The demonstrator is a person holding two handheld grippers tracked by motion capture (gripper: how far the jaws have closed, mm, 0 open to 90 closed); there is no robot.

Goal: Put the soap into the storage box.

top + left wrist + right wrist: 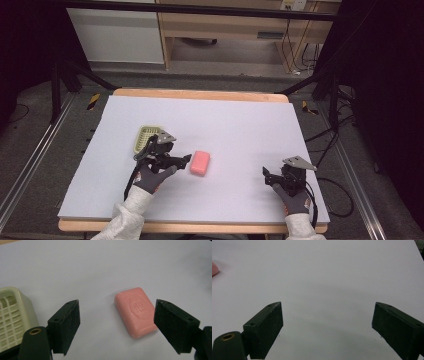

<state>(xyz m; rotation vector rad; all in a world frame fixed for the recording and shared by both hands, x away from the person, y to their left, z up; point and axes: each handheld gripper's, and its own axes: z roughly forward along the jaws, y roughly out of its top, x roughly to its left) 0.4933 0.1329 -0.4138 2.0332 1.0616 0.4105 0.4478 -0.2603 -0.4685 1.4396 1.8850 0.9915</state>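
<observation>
The pink soap bar [200, 163] lies flat on the desk [240, 125], a little left of centre and toward your near edge, stamped face up. That leaves its long sides free for a pinch from either flank.

Your left gripper [183, 160] sits just beside the bar's left end, jaws spread wide with nothing between them. In the left gripper view the soap [136, 311] lies ahead of the jaws and close to the right-hand one, not yet inside the gap. You look lined up for the pickup, I'd say, though the bar lies at a slant to the jaws, so a small turn may help them meet its sides squarely.

Behind that hand, toward the left edge, the pale green soap dish [146, 137] waits with its slatted inside up, touching nothing. It seems the likely home for the bar.

Over by the near right corner, your right gripper [270, 176] hangs idle, well apart from the soap, jaws wide and unloaded over bare desk.
</observation>
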